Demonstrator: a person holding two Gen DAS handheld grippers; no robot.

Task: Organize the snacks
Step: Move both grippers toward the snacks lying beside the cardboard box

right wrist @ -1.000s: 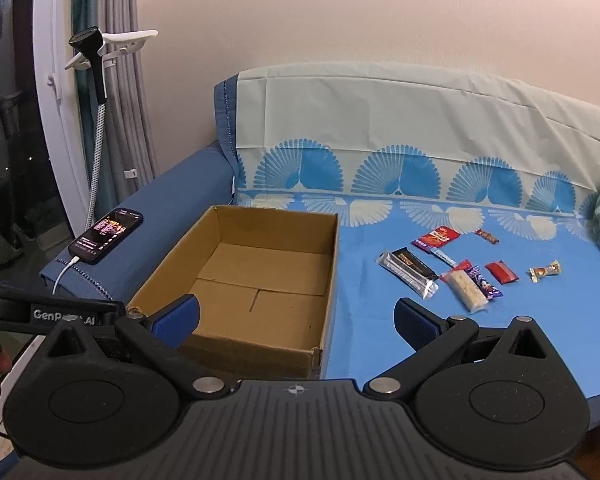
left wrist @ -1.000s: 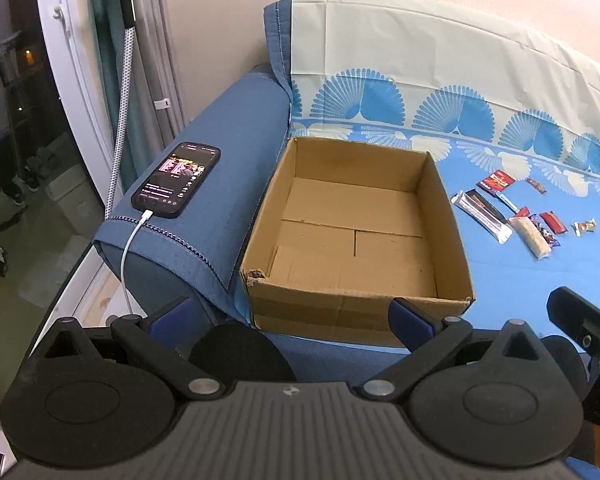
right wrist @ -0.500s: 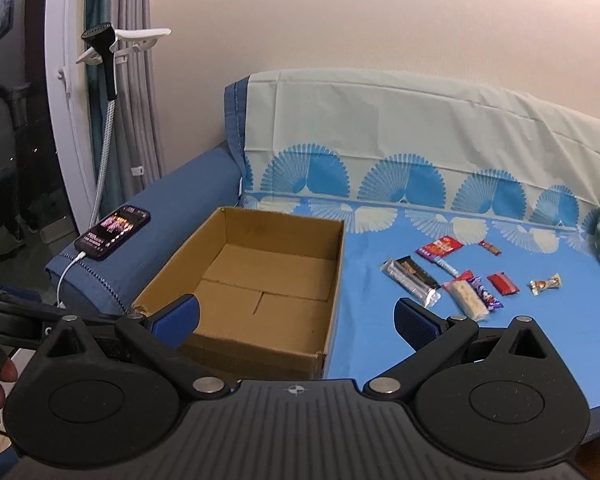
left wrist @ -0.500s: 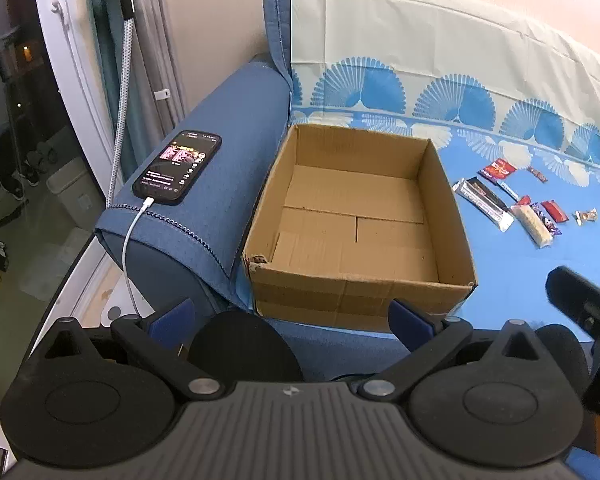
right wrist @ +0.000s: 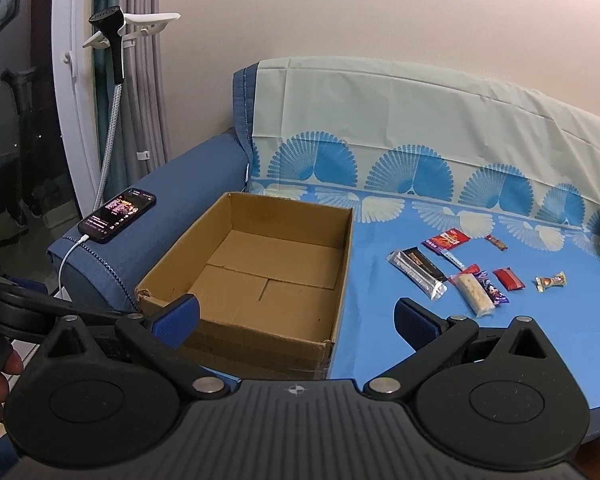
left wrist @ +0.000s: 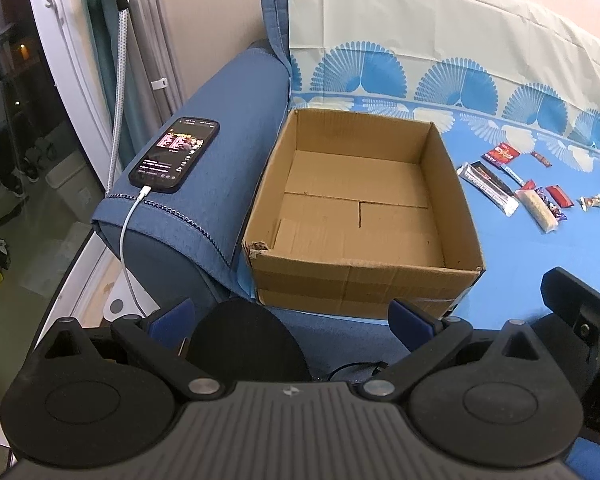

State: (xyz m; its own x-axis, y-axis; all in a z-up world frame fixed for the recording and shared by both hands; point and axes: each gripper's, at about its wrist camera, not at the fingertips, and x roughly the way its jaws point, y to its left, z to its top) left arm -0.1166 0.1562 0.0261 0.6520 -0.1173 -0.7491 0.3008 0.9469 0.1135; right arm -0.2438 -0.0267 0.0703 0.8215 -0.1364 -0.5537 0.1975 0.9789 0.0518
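Cardboard box [right wrist: 260, 264]: one. Wrapped snacks [right wrist: 472, 272] beside it on blue sheet [right wrist: 540, 340]: about eight, some overlapping, exact count uncertain. Phone [right wrist: 118, 215]: one, with one charging cable [right wrist: 70, 254].

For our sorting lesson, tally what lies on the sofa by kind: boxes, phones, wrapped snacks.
Boxes: 1
Phones: 1
Wrapped snacks: 8, as far as the overlapping ones show
Total: 10
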